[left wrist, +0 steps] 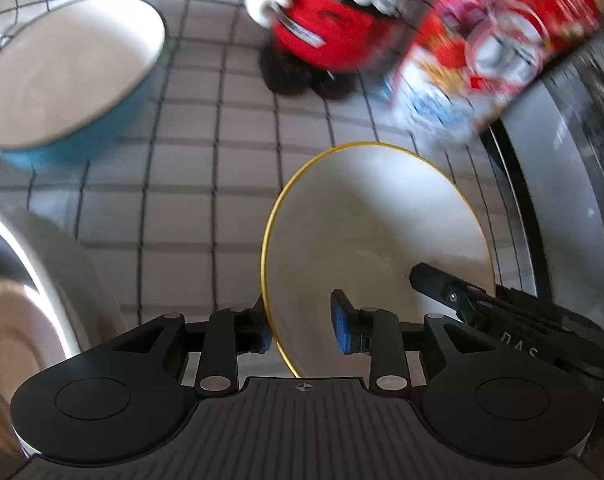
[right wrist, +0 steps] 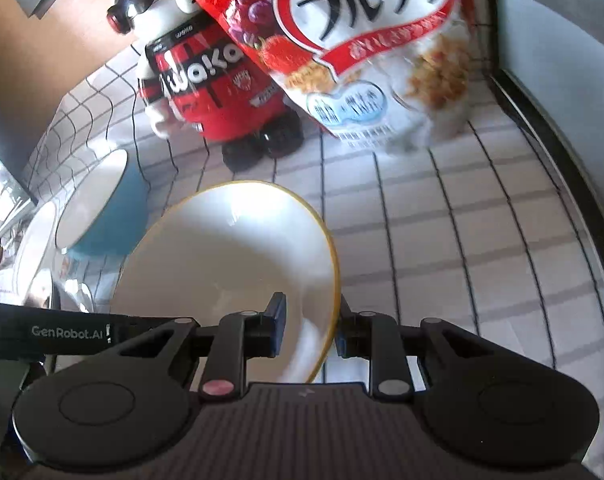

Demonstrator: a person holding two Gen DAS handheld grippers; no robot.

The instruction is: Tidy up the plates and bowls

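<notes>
Now the gold-rimmed bowl's [right wrist: 230, 248] rim sits clamped within the right gripper [right wrist: 308, 330].

on the counter [right wrist: 442, 240] the near bowl [right wrist: 230, 248] sits in the middle, a second bowl [right wrist: 102, 216] to its left, a figurine [right wrist: 222, 92] and a cereal bag [right wrist: 362, 48] stand behind them.

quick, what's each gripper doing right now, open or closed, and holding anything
Left gripper: open, fingers astride the rim of the gold-rimmed bowl without pressing on it.
Right gripper: closed on the same bowl's rim, holding it.
</notes>
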